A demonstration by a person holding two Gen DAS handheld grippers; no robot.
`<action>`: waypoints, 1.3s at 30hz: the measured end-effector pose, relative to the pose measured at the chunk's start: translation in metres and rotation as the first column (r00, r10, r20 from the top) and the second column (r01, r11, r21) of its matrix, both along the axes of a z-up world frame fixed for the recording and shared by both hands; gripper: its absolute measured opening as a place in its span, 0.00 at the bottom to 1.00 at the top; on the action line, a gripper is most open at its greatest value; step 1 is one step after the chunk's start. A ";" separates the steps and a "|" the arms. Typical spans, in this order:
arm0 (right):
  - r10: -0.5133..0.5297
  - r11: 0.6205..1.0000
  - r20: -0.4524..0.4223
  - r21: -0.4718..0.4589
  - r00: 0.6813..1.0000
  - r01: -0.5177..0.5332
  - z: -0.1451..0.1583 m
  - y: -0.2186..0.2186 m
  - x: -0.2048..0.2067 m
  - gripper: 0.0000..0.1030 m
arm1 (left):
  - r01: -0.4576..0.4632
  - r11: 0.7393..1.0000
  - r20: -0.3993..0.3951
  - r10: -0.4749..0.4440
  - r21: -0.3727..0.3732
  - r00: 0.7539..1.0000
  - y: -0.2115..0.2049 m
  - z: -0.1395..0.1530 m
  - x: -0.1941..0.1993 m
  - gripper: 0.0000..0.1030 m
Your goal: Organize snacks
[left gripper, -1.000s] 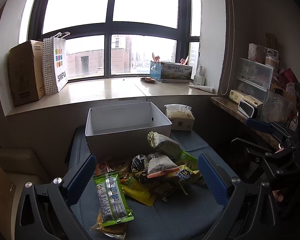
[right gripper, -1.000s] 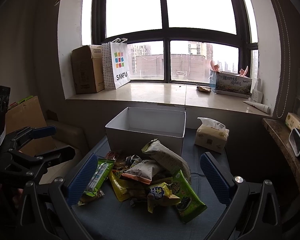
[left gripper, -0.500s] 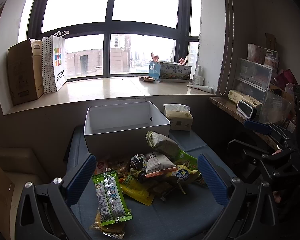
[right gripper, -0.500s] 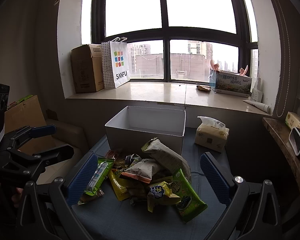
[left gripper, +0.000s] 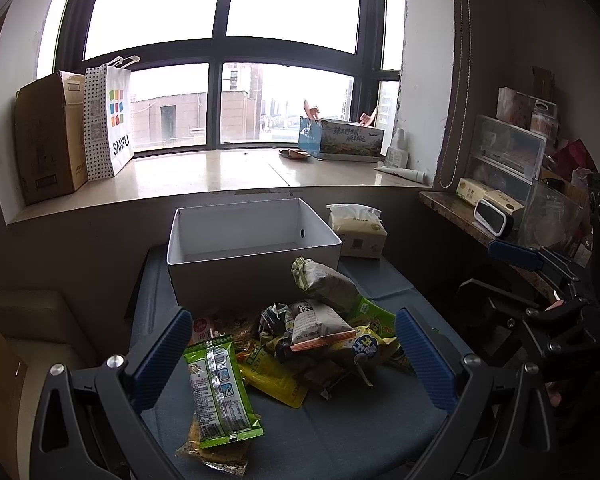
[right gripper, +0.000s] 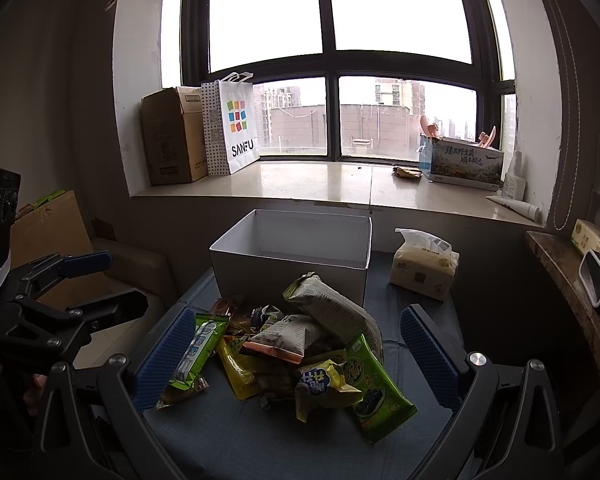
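- hovering above the snack pile [left gripper: 300, 344], the left gripper [left gripper: 292, 356] has its jaws spread wide with nothing between them; the right gripper [right gripper: 296, 356] likewise hangs over the heap with its jaws wide apart and empty.
- the snacks lie in a loose heap on the blue table [left gripper: 360, 432], just in front of the white box [left gripper: 252, 248], which stands open; what shows of its inside is bare.
- judging from that, the sorting has not begun: this looks like the approach step, with each gripper choosing a first packet.
- nearest the left gripper lies the long green packet [left gripper: 216, 392], flat on top of another wrapper at the near left edge of the heap; it sits clear of the tangle and seems the easy first pick.
- for the right gripper, the green seaweed packet [right gripper: 376, 396] at the near right edge lies flat and partly free, with the yellow packet [right gripper: 324, 384] overlapping its left side.
- the next move calls for lowering one gripper so its jaws straddle a packet edge, closing on it, then lifting and carrying it over the box rim.
- the grey puffed bag [right gripper: 332, 312] leans on top of the heap against the box front; pulling packets from beneath could tip it.
- the tissue pack [right gripper: 424, 272] beside the box is no snack and likely stays put.
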State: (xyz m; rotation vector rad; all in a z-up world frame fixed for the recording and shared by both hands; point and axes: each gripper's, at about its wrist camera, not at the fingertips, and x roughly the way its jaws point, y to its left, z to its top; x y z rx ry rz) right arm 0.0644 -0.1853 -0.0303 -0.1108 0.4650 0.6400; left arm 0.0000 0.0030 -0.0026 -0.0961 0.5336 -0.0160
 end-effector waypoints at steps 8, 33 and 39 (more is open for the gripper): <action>-0.001 1.000 -0.001 0.000 1.000 0.001 -0.001 0.000 0.000 1.00 | 0.002 1.000 0.003 -0.002 0.001 1.000 0.001 0.000 0.000 1.00; 0.022 0.996 -0.074 -0.082 0.997 -0.028 -0.036 0.018 0.064 1.00 | 0.010 1.000 0.012 -0.009 -0.026 1.000 0.006 -0.005 0.001 1.00; 0.029 0.987 -0.162 -0.150 0.986 -0.054 -0.069 0.043 0.126 1.00 | 0.017 0.999 -0.001 -0.017 -0.036 1.000 0.007 -0.013 0.004 1.00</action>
